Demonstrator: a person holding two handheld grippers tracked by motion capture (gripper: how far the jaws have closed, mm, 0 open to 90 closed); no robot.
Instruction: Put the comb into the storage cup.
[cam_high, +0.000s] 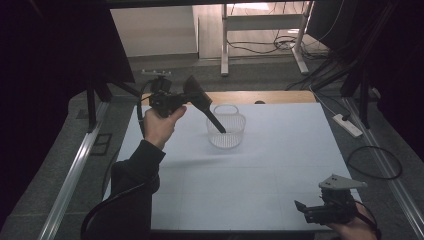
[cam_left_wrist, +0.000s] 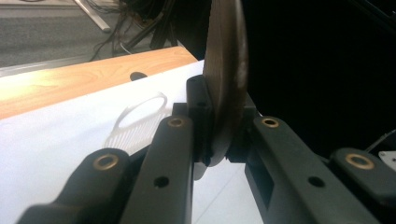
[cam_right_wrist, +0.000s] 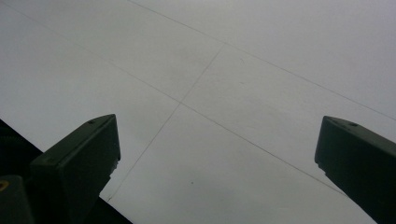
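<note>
The high view looks forward and down over the white bench (cam_high: 250, 170); both gripper views skim that same bench (cam_right_wrist: 224, 93) closely.

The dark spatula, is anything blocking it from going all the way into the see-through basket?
No, nothing visible. The left gripper clamps the spatula by its broad end, and its thin end already dips into the open-topped basket.

The worktop (cam_high: 260, 165) takes up the middle and lower part of the high view, covered by a white sheet with faint crossing fold lines. A strip of bare wood (cam_high: 270, 96) shows along its far edge. A clear plastic basket (cam_high: 226, 127) stands on the sheet, above the frame's centre, near that far edge.
</note>
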